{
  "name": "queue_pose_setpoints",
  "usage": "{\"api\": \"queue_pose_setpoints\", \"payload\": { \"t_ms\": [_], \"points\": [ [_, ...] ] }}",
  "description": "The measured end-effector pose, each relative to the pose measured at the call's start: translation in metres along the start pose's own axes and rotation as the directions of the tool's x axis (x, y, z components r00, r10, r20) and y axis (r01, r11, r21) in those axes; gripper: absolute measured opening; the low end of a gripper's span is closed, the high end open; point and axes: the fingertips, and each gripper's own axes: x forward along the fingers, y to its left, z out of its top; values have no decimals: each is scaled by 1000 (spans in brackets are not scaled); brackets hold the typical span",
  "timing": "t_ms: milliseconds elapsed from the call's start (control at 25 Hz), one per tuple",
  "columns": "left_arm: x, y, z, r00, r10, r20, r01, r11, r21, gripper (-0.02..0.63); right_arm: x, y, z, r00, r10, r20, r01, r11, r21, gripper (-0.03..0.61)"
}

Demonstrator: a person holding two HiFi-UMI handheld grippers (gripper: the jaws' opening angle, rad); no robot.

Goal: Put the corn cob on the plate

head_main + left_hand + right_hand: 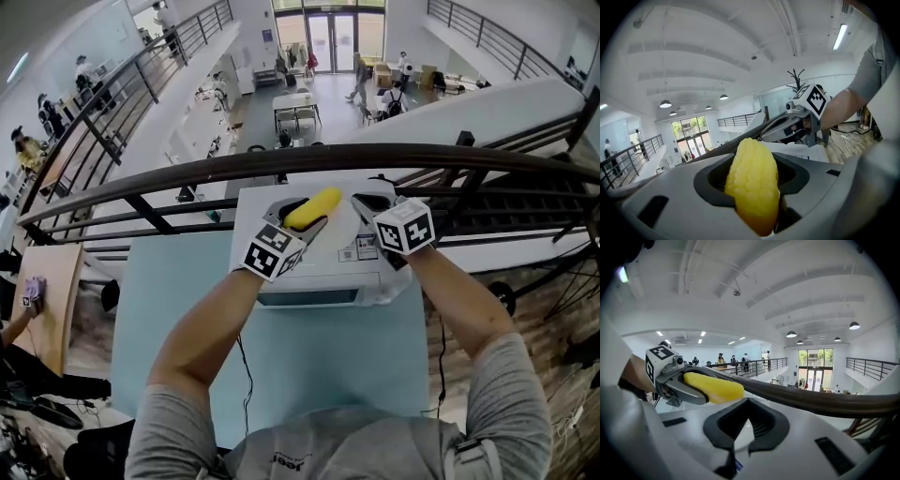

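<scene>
A yellow corn cob (314, 208) is clamped in my left gripper (305, 220), held up in the air over a white box. The left gripper view shows the corn cob (752, 183) filling the notch between the jaws, its tip pointing away. My right gripper (364, 208) hovers just to the right of the cob. It appears shut on the rim of a thin white plate (342, 232), which hangs tilted between the two grippers. The right gripper view has the plate (741, 430) edge-on in the narrow gap, with the corn cob (715, 386) and left gripper (677, 383) to its left.
A white box (309, 281) lies under both grippers, on a light blue table (169, 281). A dark railing (187, 173) runs just past the table's far edge, with a lower floor beyond it. A wooden desk (52, 291) stands at the left.
</scene>
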Motion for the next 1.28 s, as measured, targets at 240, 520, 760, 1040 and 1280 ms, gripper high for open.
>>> {"api": "queue_pose_setpoints", "payload": {
  "t_ms": [240,520,760,1040,1280],
  "points": [
    [8,-6,-3,1000,-28,7,28,997,75,232,3,-2,1,999,35,21,-34,999,-23,17],
    [17,-11,-8,998,-61,-11,61,992,112,232,7,-5,-3,998,57,24,-56,998,-41,17],
    [22,-11,-16,998,-67,-13,68,992,105,233,10,-12,-3,998,56,34,-55,998,-26,17],
    [29,-20,-26,990,-88,-106,103,984,146,235,12,-10,-7,998,65,26,-65,998,-25,17],
    [35,-23,-45,970,-135,-204,150,987,61,239,12,-11,-13,998,62,26,-62,998,-15,17]
  ]
}}
